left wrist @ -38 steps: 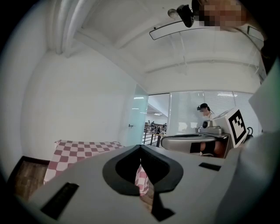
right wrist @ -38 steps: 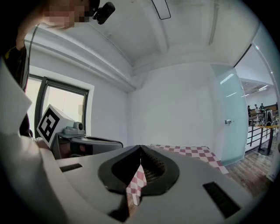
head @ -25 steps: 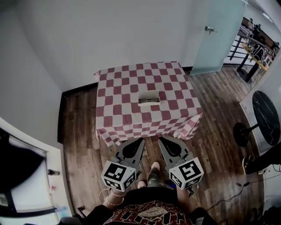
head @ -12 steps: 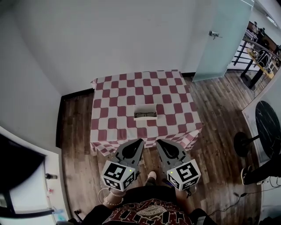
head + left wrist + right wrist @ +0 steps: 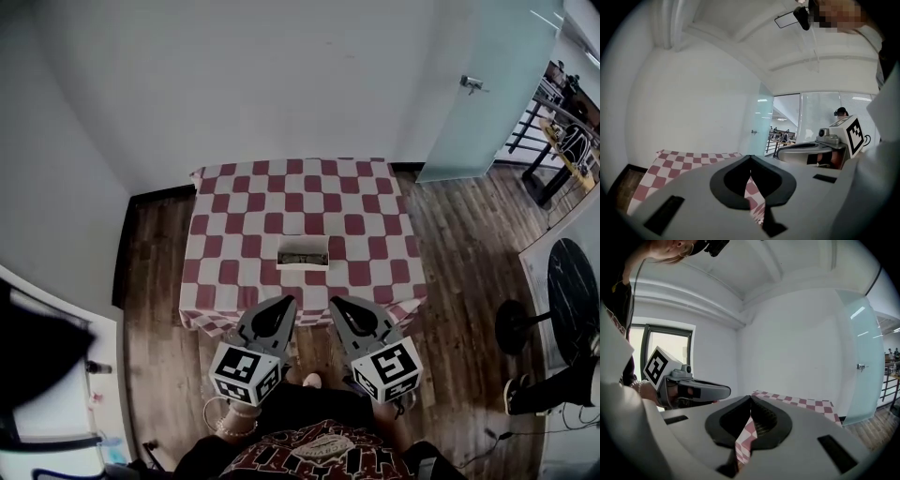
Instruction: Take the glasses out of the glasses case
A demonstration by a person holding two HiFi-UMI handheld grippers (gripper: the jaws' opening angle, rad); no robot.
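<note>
While standing short of the surface [image 5: 234,202], note the glasses case [image 5: 302,253] lying flat near the middle of the red and white checked cloth [image 5: 375,225], a little toward the near edge and well apart from both tools. Read the left tool [image 5: 287,300] as closed tip to tip with nothing between, with only checked cloth visible through the hollow behind the tips in the left gripper view. Read the right tool [image 5: 332,300] the same way: jaws met at the point, gripping nothing. Held side by side and level, both aimed forward, tips at the near hanging edge of the cloth in the head view. Hard to call the pale case open or lidded at this range; something dark and mottled across its top, possibly the glasses, too small to name. Expect a light, rigid shell, likely smooth and apt to skate on the cloth if pushed from 1 side only. Expect the glasses within to be light too, but fragile: thin arms, folding hinges, lenses easily scratched or smeared. Better to pin the case with 1 tool at an end or along a long wall, and to take the glasses with the other at the bridge or at an arm near its hinge, never on a lens. Open both tools before arriving and close gently, to avoid bending a slim frame or letting it slip.
</note>
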